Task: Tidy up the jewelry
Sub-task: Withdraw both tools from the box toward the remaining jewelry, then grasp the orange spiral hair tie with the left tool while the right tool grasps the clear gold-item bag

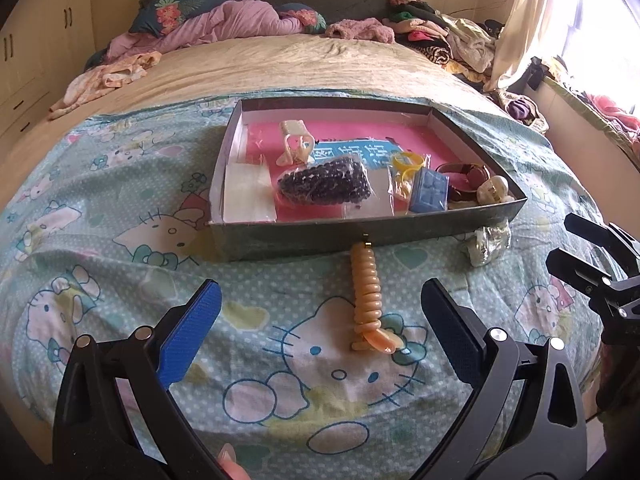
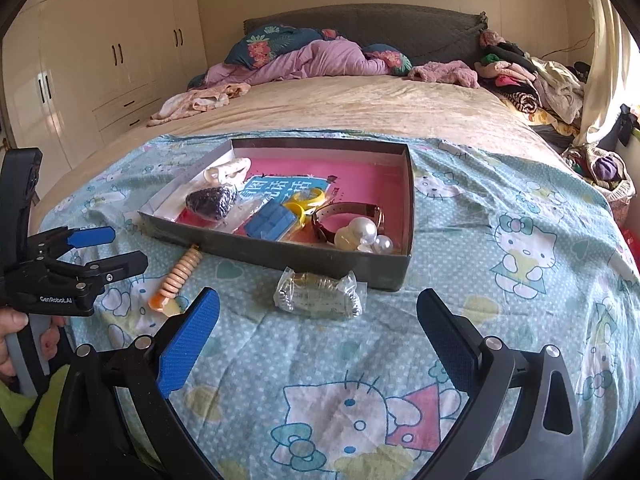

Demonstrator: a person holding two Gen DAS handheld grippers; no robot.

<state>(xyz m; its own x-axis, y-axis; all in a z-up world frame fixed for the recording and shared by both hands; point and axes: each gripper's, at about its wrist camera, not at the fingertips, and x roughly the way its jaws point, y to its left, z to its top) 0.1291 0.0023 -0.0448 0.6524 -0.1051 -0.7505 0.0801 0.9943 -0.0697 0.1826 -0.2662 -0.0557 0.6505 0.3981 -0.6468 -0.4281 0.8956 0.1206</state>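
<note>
Left hand-held gripper [image 1: 320,312] hangs wide open over the coil bracelet [image 1: 366,296], which touches the box [image 1: 360,236] front; close across its narrow width. Right hand-held gripper [image 2: 318,320], also open, faces the bagged chain [image 2: 318,294] before the box

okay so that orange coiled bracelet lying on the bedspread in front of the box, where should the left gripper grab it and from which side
Probably across the middle of the orange coiled bracelet, coming down from above. It lies flat and runs lengthwise away from the left gripper, so the open fingers already straddle its narrow width. Avoid the far end touching the box and the loose, bulkier near end.
</note>
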